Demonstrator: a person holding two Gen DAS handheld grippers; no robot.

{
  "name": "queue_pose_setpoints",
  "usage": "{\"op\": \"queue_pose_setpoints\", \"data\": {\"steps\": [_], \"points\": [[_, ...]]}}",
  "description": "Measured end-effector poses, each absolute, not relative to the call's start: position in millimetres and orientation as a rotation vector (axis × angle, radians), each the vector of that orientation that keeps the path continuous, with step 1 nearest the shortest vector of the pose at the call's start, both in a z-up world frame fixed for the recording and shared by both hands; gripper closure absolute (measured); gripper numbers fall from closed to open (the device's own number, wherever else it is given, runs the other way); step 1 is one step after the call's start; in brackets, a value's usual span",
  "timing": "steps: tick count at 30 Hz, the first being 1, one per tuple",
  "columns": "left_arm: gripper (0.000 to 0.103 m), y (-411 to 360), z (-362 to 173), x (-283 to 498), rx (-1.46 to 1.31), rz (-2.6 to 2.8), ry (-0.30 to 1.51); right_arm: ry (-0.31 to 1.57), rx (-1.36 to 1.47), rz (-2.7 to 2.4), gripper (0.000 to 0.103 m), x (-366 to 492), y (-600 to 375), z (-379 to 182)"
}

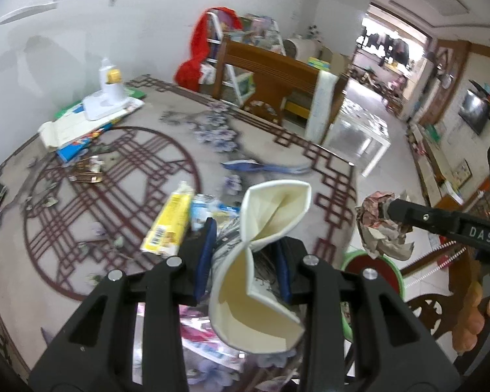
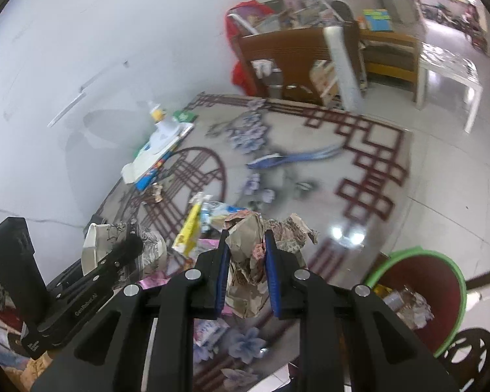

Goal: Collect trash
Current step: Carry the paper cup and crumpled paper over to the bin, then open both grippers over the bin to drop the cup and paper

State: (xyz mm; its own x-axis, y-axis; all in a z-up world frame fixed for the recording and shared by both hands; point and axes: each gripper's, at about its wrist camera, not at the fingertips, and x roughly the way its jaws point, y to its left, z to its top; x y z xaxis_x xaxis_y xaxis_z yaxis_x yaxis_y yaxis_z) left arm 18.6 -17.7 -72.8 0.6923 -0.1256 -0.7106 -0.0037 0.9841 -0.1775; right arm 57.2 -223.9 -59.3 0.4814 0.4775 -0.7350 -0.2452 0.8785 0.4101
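Note:
My left gripper [image 1: 245, 241] is shut on a crushed paper cup [image 1: 264, 297], cream inside and printed outside, held above the patterned cloth. In the right wrist view that cup [image 2: 114, 235] and the left gripper [image 2: 130, 245] show at the lower left. My right gripper [image 2: 246, 238] is shut on a crumpled wad of brown and printed paper [image 2: 245, 261]. The same wad [image 1: 379, 232] hangs from the right gripper [image 1: 392, 210] at the right of the left wrist view. A green-rimmed red bin [image 2: 418, 251] stands low at the right with trash inside; part of its rim [image 1: 352, 256] shows below the wad.
A yellow carton [image 1: 168, 222], a blue-white wrapper [image 1: 209, 207] and small wrappers [image 1: 86, 171] lie on the cloth. A blue toothbrush-like item [image 1: 261, 166] lies farther off. Books with a white bottle stand [image 1: 104, 104] sit by the wall. A wooden chair [image 1: 277, 72] and white table [image 1: 362, 134] stand beyond.

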Motion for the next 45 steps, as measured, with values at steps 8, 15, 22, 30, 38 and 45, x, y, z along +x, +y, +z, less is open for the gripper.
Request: {"op": "queue_pose_setpoints", "data": {"steps": [8, 15, 22, 30, 38, 45], "points": [[0.071, -67.8, -76.2, 27.8, -0.121, -0.194, 0.818, 0.979, 0.311, 0.313, 0.083, 43.0, -278.8, -66.7], [0.071, -119.3, -78.8, 36.4, -0.092, -0.325, 0.84, 0.979, 0.369, 0.201, 0.083, 29.7, -328.4, -74.4], [0.071, -174.5, -85.7, 41.4, -0.036, -0.451, 0.861, 0.973, 0.427, 0.101, 0.083, 12.9, -372.8, -79.6], [0.071, -218.5, -114.5, 52.2, 0.004, -0.517, 0.96, 0.999, 0.5, 0.013, 0.082, -2.8, -417.8, -98.2], [0.071, -256.7, -135.9, 51.8, 0.058, -0.587, 1.038, 1.022, 0.543, -0.025, 0.081, -8.6, -436.7, -111.6], [0.041, -263.2, -129.0, 45.4, 0.1, -0.578, 0.99, 1.011, 0.588, -0.053, 0.058, -10.2, -447.6, -116.1]]}}
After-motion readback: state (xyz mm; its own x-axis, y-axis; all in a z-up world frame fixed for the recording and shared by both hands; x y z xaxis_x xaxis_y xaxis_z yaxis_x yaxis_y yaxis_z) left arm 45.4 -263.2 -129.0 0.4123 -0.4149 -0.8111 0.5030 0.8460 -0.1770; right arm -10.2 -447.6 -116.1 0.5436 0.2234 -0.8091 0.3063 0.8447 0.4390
